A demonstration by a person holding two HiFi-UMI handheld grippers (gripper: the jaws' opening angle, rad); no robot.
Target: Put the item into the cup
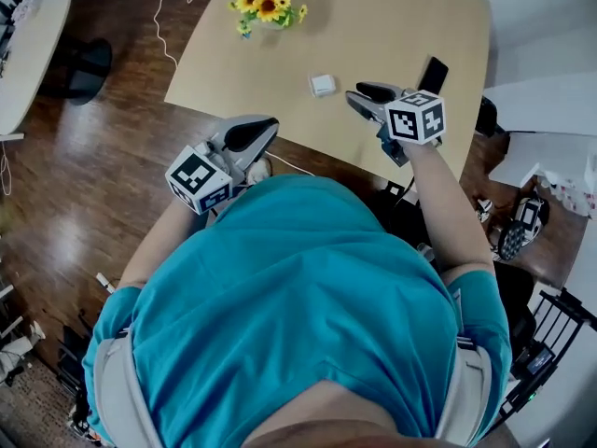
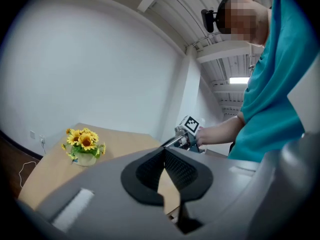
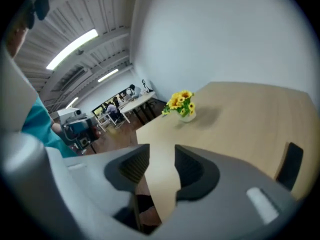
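Note:
A small white square item (image 1: 323, 85) lies on the light wooden table (image 1: 392, 17), just left of my right gripper (image 1: 359, 97). That gripper hovers over the table's near right part with its jaws open and nothing between them (image 3: 161, 156). My left gripper (image 1: 271, 124) hangs off the table's near edge, above the floor. Its pads meet at the tips and hold nothing (image 2: 164, 151). A pale pot of sunflowers (image 1: 266, 3) stands at the table's far left, also seen in the gripper views (image 2: 84, 146) (image 3: 182, 105).
A black phone (image 1: 432, 75) lies on the table beside the right gripper. A white cable (image 1: 173, 17) runs over the dark wooden floor left of the table. A round white table (image 1: 28, 45) stands far left; the person's teal shirt fills the lower head view.

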